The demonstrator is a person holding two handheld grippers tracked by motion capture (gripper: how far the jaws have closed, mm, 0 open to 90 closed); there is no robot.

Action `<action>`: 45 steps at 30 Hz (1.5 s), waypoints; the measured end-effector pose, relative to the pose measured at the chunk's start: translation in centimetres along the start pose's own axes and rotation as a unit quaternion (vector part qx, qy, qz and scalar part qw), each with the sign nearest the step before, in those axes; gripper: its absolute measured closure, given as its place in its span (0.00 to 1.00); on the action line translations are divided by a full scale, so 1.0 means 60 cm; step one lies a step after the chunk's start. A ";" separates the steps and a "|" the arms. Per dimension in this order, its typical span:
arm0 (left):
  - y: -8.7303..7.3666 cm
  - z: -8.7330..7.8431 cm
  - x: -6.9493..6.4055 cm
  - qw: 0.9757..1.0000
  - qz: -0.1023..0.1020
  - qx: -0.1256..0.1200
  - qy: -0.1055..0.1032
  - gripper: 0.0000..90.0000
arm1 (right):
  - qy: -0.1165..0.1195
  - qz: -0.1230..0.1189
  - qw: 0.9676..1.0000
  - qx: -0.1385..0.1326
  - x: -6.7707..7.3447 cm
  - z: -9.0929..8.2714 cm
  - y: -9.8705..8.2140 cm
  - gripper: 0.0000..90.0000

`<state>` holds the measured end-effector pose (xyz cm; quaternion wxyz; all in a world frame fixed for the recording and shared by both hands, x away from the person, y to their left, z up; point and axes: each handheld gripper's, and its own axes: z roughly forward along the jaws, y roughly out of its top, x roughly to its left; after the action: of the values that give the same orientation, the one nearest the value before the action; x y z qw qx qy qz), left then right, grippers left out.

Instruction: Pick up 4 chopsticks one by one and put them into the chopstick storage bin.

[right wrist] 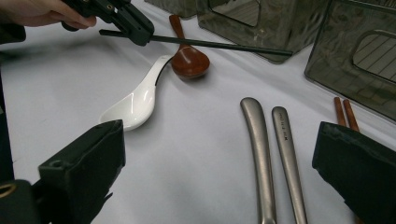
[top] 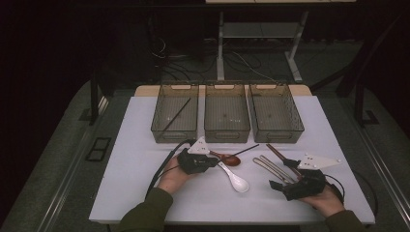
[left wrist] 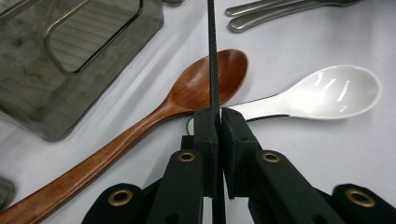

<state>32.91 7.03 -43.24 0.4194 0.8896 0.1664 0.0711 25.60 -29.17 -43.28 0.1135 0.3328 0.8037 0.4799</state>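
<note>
Black chopstick (left wrist: 212, 56) clamped between the closed jaws of the left gripper (left wrist: 218, 122); seen along those jaws, the stick runs straight up and away from the pads, crossing over the bowl of the wooden spoon (left wrist: 205, 84). In the right gripper view the same chopstick (right wrist: 219, 45) is held roughly level above the table, its free end reaching toward the near corner of a bin. In the high view it (top: 245, 150) extends from the left gripper (top: 212, 160) toward the right, just in front of the middle bin (top: 226, 113).

Wooden spoon lies on the white table (top: 145, 193) directly under the chopstick, bowl red-brown, handle running back past the gripper. White ceramic spoon (left wrist: 327, 93) lies just beside it, handle end tucked near the wooden bowl, bowl pointing away; from above (top: 235, 180) it sits between the two hands.

Right gripper (top: 290, 186) rests low near the table's right front, jaws standing wide apart with nothing between them. Ahead of it: two metal handles (right wrist: 273, 154) side by side, and a pair of reddish-brown chopsticks (right wrist: 345, 114) just beside the right-hand jaw.

Three clear smoky bins in a row at the far side. The left bin (top: 175, 113) holds one dark chopstick (top: 175, 116) lying diagonally. The right bin (top: 275, 113) stands just beside the middle one.
</note>
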 end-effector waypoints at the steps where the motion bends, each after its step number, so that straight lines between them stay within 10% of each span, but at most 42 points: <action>1: 0.002 -0.003 -0.001 1.000 0.004 0.001 0.001 0.94 | 0.000 0.000 1.000 0.000 0.000 0.000 0.000 0.03; 17: 0.023 -0.044 -0.008 1.000 -0.001 -0.028 -0.008 0.94 | 0.001 0.000 1.000 0.000 -0.001 0.000 0.000 0.03; 45: 0.013 -0.118 0.029 0.997 -0.033 -0.042 0.058 0.94 | 0.001 -0.001 1.000 0.000 0.000 0.000 0.000 0.03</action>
<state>32.85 12.31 -38.13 0.4476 0.8598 0.2164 0.1161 25.59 -29.19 -43.26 0.1131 0.3315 0.8042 0.4802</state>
